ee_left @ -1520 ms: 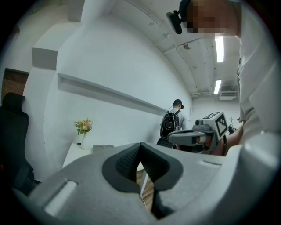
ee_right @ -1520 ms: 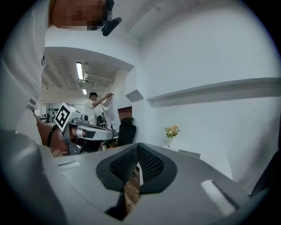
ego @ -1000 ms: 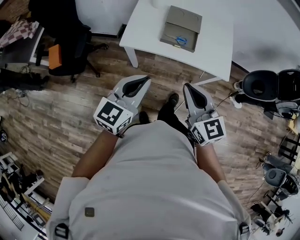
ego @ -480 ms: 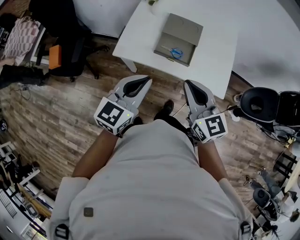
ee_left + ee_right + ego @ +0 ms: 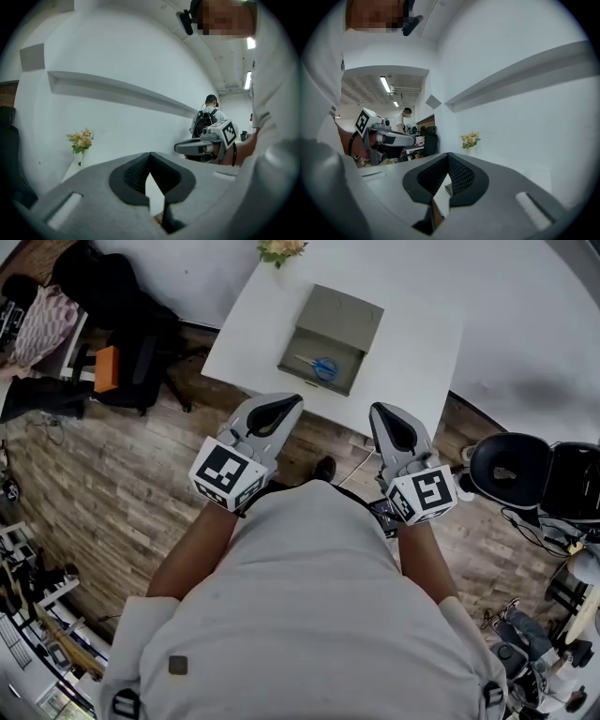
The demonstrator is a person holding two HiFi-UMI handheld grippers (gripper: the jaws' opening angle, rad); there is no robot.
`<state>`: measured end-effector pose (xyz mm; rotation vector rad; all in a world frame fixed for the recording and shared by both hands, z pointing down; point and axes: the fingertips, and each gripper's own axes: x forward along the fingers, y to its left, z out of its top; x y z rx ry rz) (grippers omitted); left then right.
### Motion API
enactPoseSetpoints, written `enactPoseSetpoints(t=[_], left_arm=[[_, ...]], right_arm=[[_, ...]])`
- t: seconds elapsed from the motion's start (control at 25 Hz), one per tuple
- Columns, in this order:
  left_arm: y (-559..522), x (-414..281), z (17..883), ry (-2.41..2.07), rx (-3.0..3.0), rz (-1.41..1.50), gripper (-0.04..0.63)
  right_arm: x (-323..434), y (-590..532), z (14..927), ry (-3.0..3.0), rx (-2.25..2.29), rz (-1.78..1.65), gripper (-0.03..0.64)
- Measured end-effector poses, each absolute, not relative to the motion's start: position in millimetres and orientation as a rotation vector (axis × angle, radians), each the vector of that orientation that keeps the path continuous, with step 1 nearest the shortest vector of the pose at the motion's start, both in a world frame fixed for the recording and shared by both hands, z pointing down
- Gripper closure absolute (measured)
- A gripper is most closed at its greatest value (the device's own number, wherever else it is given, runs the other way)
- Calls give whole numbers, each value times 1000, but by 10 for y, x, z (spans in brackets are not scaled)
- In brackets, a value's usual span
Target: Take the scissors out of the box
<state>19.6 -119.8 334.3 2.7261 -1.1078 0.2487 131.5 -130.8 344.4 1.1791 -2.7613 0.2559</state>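
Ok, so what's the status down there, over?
Left tongs and right tongs shut, empty, not yet at the box. Scissors lying inside it, box open on white table. Nothing covering the scissors.

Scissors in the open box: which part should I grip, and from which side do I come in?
Likely near the blue handles, coming straight down from above. The scissors lie flat in the tray of the box, handles toward the right in the head view, blades pointing left; the tray's walls would block a sideways approach.
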Motion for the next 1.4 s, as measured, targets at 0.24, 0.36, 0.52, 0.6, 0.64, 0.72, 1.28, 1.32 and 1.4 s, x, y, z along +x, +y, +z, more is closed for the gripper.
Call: enactPoseSetpoints(t=[0.24, 0.36, 0.52, 0.6, 0.64, 0.72, 1.28, 1.32, 1.4], left_arm=[[-1336, 392, 3400, -1110, 2710, 274, 592], [-1398, 404, 3430, -1112, 2692, 275, 592], [-1511, 427, 3470, -1094, 2690, 270, 592], [-1590, 421, 3504, -1085, 2686, 267, 592], [-1634, 410, 3519, -1084, 2682, 263, 591], [-1729, 374, 3536, -1086, 2676, 251, 592], [-2394, 26, 3943, -1051, 2590, 298, 592], [-2441, 1, 3988, -1046, 2585, 307, 592], [-2551, -67, 4078, -1038, 2575, 321, 592]], right_arm=[[1552, -1469, 3504, -2765, 1189, 278, 606], [1576, -1523, 3526, -2765, 1185, 293, 606], [1579, -1616, 3564, -2750, 1189, 298, 606], [1579, -1690, 3588, -2737, 1198, 301, 606], [1570, -1727, 3599, -2731, 1200, 304, 606], [1534, -1797, 3623, -2720, 1191, 307, 606], [1119, -2586, 4083, -2594, 1057, 323, 591], [1086, -2636, 4159, -2575, 1036, 329, 587], [1008, -2738, 4328, -2537, 992, 337, 577]])
